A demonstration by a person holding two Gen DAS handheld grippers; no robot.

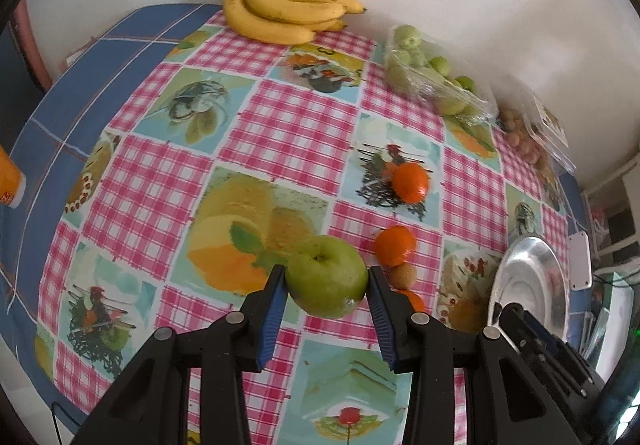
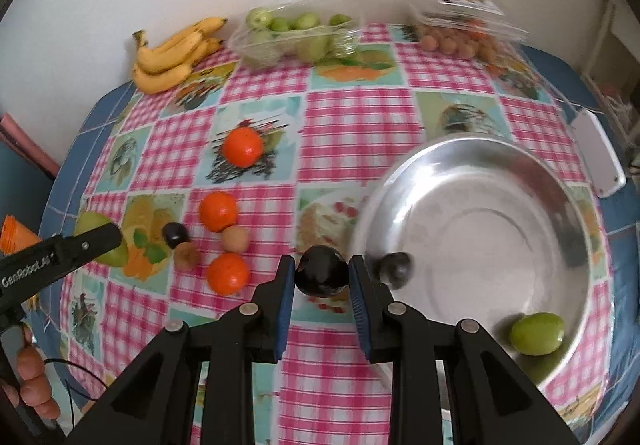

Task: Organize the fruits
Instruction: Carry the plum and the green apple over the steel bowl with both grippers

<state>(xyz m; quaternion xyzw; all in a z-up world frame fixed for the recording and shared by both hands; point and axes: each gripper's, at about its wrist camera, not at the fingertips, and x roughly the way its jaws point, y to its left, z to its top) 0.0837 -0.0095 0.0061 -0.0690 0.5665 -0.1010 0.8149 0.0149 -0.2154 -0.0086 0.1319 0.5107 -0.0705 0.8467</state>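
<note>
Metal bowl (image 2: 480,181) at table's right w/ one green fruit (image 2: 537,333) inside; left gripper (image 1: 327,285) pinches green apple (image 1: 327,277) at its widest sides above the cloth, prob. heavy, firm, waxy-slick; right gripper (image 2: 322,279) pinches small dark plum (image 2: 323,271) beside bowl's rim, prob. lighter, softer, bruisable.

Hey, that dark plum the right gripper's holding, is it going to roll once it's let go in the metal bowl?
Probably. The dark plum looks round and glossy, so it may slip between the right gripper's pads. The metal bowl is smooth and curved, so it would likely roll inward, perhaps toward the green fruit.
</note>
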